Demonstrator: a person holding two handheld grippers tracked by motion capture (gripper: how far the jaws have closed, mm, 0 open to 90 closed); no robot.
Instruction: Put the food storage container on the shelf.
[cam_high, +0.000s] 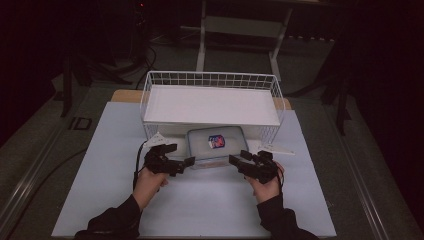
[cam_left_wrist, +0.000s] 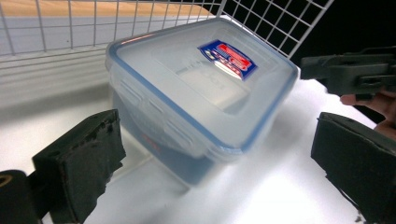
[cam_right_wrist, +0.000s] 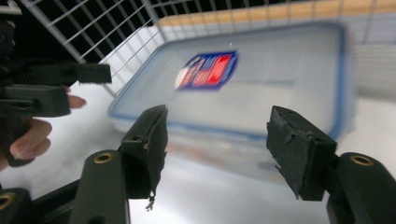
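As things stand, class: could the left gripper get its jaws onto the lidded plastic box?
Probably yes: the left gripper is open beside the plastic box, with bare table between; the wire basket stands behind.

Both grippers held low, near edge.
Left gripper (cam_high: 181, 157) jaws wide apart; right gripper (cam_high: 237, 161) jaws parted, gripping nothing.

Clear box (cam_high: 216, 145) — blue-rimmed lid, red-blue label (cam_high: 216, 141) — white wire basket (cam_high: 150, 95).
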